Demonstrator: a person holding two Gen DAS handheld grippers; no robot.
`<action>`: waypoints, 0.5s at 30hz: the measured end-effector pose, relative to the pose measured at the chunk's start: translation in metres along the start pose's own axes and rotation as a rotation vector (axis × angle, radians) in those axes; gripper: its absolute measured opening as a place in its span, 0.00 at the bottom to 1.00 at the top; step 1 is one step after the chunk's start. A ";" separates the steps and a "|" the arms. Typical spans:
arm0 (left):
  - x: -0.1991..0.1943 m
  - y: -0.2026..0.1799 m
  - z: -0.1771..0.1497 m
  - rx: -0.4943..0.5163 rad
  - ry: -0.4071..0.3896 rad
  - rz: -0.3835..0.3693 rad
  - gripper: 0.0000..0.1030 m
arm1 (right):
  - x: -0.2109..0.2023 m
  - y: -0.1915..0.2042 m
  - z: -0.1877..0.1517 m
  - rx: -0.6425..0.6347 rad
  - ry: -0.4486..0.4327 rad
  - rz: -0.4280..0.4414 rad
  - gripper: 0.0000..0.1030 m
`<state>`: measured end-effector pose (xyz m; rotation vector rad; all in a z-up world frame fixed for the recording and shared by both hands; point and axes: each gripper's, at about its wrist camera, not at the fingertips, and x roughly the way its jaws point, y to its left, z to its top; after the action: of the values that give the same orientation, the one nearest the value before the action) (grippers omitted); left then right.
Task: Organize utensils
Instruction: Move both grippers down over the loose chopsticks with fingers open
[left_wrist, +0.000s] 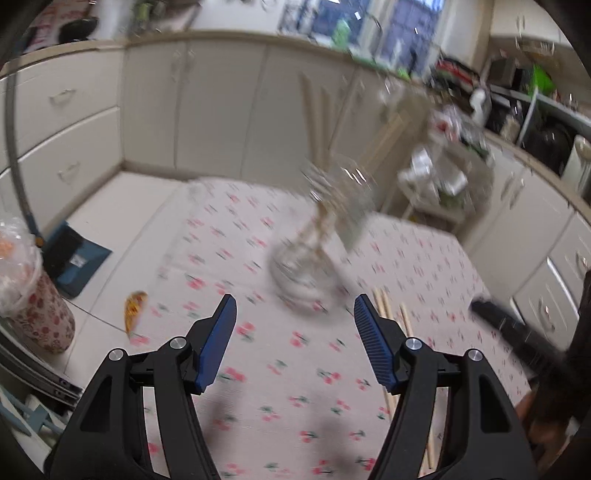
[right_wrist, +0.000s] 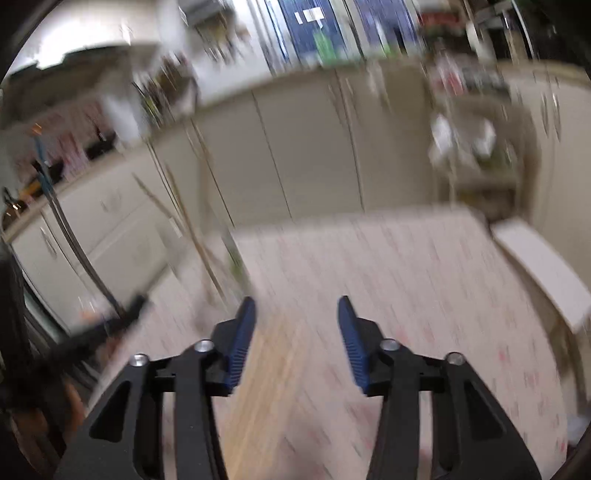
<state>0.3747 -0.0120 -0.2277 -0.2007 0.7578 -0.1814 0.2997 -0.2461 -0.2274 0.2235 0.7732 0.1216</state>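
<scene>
A clear glass jar (left_wrist: 317, 254), blurred, stands on the cherry-print tablecloth (left_wrist: 266, 373) with several wooden chopsticks (left_wrist: 314, 122) sticking up out of it. My left gripper (left_wrist: 295, 314) is open just short of the jar, with nothing between its blue pads. Loose chopsticks (left_wrist: 384, 306) lie on the cloth beside its right finger. In the heavily blurred right wrist view, my right gripper (right_wrist: 297, 317) is open and empty above a pale wooden streak of chopsticks (right_wrist: 266, 387) on the cloth. The jar's chopsticks (right_wrist: 199, 243) smear at the left.
A floral container (left_wrist: 40, 314) topped with a plastic bag, a blue dustpan (left_wrist: 74, 258) and an orange wrapper (left_wrist: 135, 306) lie on the floor at the left. Cream cabinets (left_wrist: 207, 107) ring the room. A cluttered cart (left_wrist: 443, 173) stands behind the table.
</scene>
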 end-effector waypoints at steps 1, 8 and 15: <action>0.006 -0.003 -0.001 0.014 0.022 -0.002 0.61 | 0.002 -0.007 -0.006 0.012 0.024 -0.014 0.37; 0.058 -0.043 -0.012 0.097 0.189 0.039 0.61 | 0.000 -0.028 -0.014 0.068 0.029 -0.007 0.37; 0.079 -0.055 -0.020 0.133 0.221 0.093 0.61 | -0.005 -0.037 -0.014 0.104 0.020 0.038 0.38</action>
<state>0.4123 -0.0855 -0.2803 -0.0186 0.9696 -0.1665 0.2874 -0.2809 -0.2427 0.3366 0.7964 0.1199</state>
